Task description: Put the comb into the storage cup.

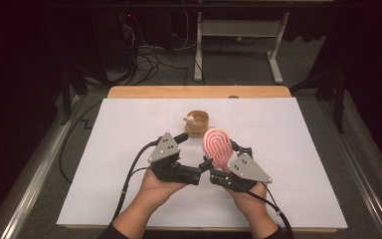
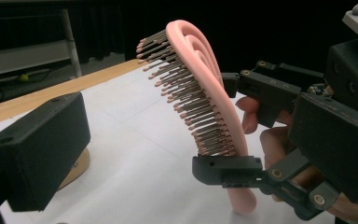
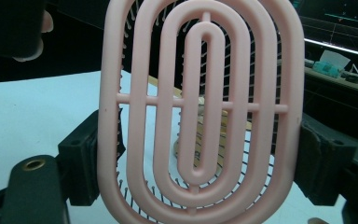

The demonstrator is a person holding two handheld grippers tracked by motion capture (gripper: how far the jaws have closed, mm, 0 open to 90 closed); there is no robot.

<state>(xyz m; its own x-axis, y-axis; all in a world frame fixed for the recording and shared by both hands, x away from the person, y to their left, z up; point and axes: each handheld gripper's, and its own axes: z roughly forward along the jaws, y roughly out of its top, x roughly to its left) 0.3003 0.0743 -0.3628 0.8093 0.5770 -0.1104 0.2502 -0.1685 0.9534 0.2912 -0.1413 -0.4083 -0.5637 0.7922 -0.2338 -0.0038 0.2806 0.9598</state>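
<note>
- The surface (image 1: 129, 189) is covered by a white sheet, with a strip of bare wood along its far edge; both of the person's hands come in over its near half.
- The right gripper (image 1: 222, 158) has its jaws closed on the two long edges of a pink hairbrush (image 1: 218, 147), holding it clear of the surface, head up and handle down. In the right gripper view the brush's (image 3: 200, 107) back of nested oval rings faces the camera, with a black jaw pressed against each side.
- The left gripper (image 1: 195, 160) sits just beside the right one. Its jaws are spread apart and hold nothing; in the left gripper view the brush (image 2: 200, 93) stands between them, bristles facing the left jaw, without touching it.
- A small round wooden container (image 1: 197, 123) stands near the middle of the surface, just beyond the brush. A small pale object rests at its left rim; I cannot tell what it is.
</note>
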